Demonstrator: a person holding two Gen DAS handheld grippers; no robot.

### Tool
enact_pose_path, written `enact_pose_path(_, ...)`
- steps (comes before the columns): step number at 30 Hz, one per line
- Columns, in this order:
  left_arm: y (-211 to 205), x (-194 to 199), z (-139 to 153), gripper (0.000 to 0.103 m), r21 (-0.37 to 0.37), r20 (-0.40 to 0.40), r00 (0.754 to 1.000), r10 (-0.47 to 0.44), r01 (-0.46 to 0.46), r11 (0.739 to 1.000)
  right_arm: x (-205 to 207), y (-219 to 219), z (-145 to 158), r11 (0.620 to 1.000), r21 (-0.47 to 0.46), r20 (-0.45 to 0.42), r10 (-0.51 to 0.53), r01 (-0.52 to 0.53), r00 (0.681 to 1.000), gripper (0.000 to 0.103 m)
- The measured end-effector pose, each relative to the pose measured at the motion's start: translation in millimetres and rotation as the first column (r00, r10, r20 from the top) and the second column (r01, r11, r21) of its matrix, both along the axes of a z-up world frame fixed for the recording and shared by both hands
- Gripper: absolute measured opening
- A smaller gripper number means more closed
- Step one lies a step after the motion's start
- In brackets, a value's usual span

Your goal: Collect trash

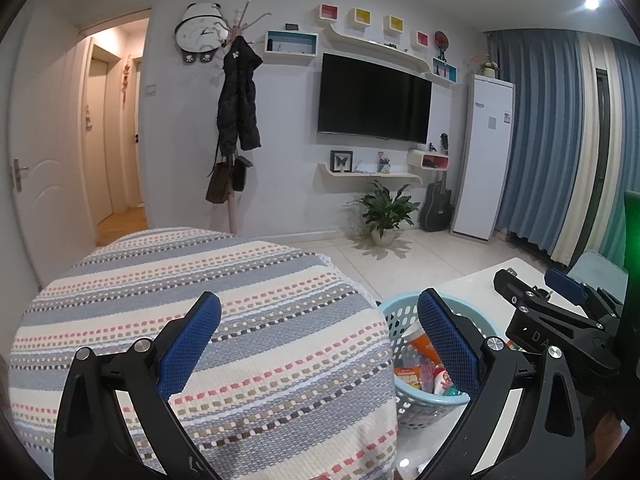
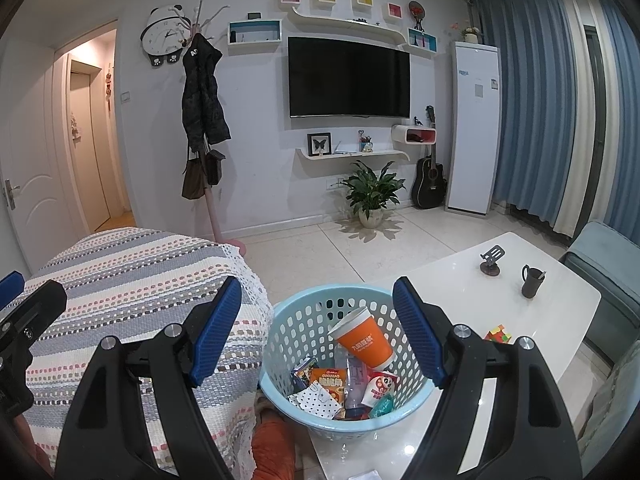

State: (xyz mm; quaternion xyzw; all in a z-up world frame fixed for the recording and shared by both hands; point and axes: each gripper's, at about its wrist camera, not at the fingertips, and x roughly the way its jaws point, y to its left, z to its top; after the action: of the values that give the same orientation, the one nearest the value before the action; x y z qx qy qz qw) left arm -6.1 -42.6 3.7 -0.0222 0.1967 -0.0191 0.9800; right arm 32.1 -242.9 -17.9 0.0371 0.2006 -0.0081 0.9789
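Note:
A light blue perforated basket [image 2: 304, 316] stands on the near corner of a white table [image 2: 460, 280]. It holds an orange paper cup [image 2: 366, 344], snack packets [image 2: 330, 380], a clear bottle and other wrappers. My right gripper [image 2: 318, 316] is open and empty, held above the basket. My left gripper [image 1: 320, 322] is open and empty over a striped cloth-covered seat [image 1: 240, 300], with the basket [image 1: 394, 316] at its right finger. The right gripper also shows in the left wrist view [image 1: 556, 292].
On the table stand a dark mug [image 2: 531, 280], a small black phone stand [image 2: 491, 262] and a colourful cube [image 2: 498, 334]. A teal sofa [image 2: 608, 264] is to the right. A potted plant [image 2: 372, 192], coat rack [image 2: 208, 160] and tiled floor lie beyond.

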Motion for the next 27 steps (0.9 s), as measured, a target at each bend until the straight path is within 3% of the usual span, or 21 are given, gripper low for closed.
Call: enact_pose_path(27,-4.7,0.2,-1.7,0.095,-0.002,-0.006,1.000,0.007,-0.007,1.000,-1.4,-0.6,-7.9,1.000,-0.001,-0.010,0.003,-0.003,1.000,0.074)
